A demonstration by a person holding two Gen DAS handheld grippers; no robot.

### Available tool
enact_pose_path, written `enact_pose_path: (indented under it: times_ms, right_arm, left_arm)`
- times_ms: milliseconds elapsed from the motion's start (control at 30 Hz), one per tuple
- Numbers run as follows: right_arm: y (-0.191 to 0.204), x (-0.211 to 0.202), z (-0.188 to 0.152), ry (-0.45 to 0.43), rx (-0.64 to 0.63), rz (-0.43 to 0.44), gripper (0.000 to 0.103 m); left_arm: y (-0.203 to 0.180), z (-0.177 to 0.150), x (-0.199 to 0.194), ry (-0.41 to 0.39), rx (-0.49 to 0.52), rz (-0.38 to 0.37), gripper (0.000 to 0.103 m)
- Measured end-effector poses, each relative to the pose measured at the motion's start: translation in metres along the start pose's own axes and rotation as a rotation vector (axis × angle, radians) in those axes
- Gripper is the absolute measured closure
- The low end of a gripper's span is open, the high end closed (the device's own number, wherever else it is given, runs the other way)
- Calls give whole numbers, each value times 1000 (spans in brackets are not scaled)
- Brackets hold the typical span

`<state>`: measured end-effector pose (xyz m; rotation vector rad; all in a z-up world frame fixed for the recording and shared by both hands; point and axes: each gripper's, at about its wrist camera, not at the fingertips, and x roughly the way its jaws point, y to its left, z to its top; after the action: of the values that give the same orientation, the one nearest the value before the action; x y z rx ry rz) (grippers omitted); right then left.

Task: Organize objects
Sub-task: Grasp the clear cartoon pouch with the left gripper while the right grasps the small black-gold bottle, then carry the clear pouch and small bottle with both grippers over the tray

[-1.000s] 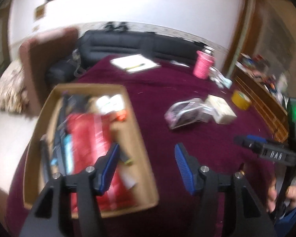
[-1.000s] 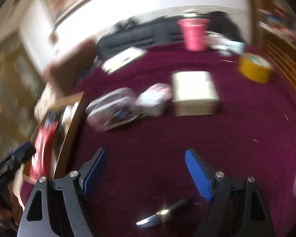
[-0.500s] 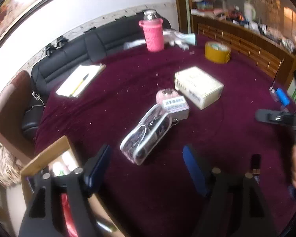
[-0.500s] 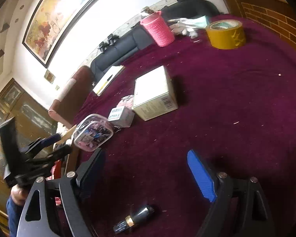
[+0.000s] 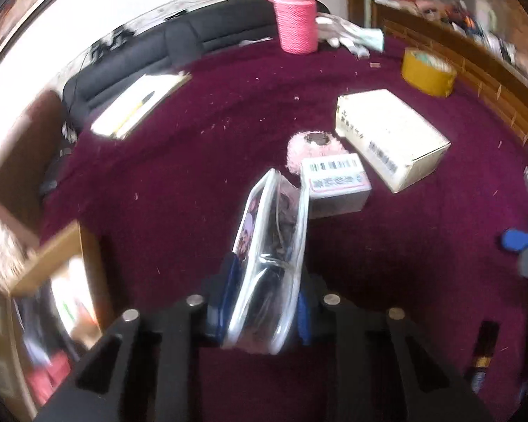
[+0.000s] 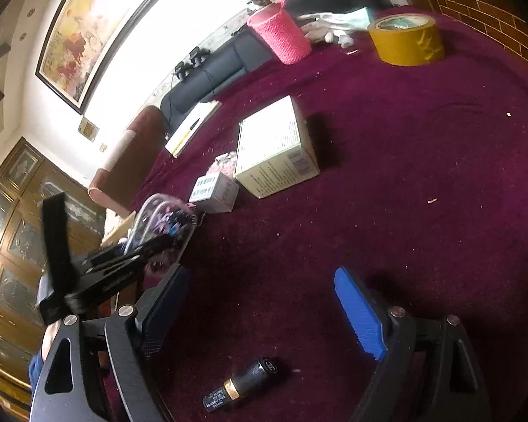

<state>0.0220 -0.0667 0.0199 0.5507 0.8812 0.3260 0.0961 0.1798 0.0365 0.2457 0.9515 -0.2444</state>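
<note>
Left tool [image 5: 264, 302] had just closed on the clear zip pouch [image 5: 271, 246], near the tabletop's [image 5: 193, 176] left edge by the cardboard box [image 5: 67, 256]. Right tool [image 6: 260, 309] gaped empty over a lipstick [image 6: 243, 383]. Slick plastic, end-on grip: pouch might slip.

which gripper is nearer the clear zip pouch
Left. The left gripper has just closed on the clear zip pouch, pads pressing its sides. The right gripper hangs open over a black tube, off to the pouch's side.
</note>
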Motion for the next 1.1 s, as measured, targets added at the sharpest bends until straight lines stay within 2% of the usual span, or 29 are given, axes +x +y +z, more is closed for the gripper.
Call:
enact_pose_path:
  times_ms: [67, 100, 133, 167, 333, 400, 433, 567, 633, 767, 833, 867, 900, 933, 1100]
  right_arm:
    - [4, 2, -3, 13, -26, -12, 16]
    - [8, 4, -6, 29, -50, -27, 23]
    - [10, 6, -9, 48, -55, -33, 35]
    - [10, 6, -14, 75, -44, -35, 37]
    - [23, 1, -51, 159, -16, -56, 38]
    - [28, -2, -62, 153, -21, -75, 39]
    - [30, -3, -64, 145, -24, -101, 43]
    - [36, 3, -62, 151, -59, -160, 49]
    - [49, 10, -65, 158, -125, -201, 51]
    - [90, 32, -82, 153, -391, -343, 51]
    - [101, 38, -95, 137, -502, -391, 58]
    - [102, 36, -98, 127, -526, -387, 64]
    - [101, 34, -99, 131, -534, -373, 77]
    - [100, 30, -99, 130, -537, -365, 84]
    - [80, 10, -95, 109, -442, -241, 84]
  left_arm:
    - [3, -16, -11, -1, -83, -22, 75]
    - [3, -27, -19, -3, -118, -25, 75]
    - [3, -40, -28, -12, -151, -34, 75]
    - [2, -50, -34, -19, -169, -40, 75]
    - [1, -100, -61, -62, -203, -22, 75]
    - [4, -108, -61, -62, -223, -29, 75]
    - [6, -110, -58, -54, -233, -38, 75]
    - [8, -114, -55, -60, -238, -55, 75]
    - [8, -115, -56, -69, -233, -55, 75]
    - [11, -115, -54, -69, -246, -69, 75]
    - [13, -111, -51, -63, -256, -71, 73]
    - [13, -110, -49, -57, -256, -66, 73]
    - [13, -109, -47, -52, -255, -64, 73]
    - [11, -110, -44, -48, -248, -63, 73]
    - [11, -117, -48, -70, -273, -86, 74]
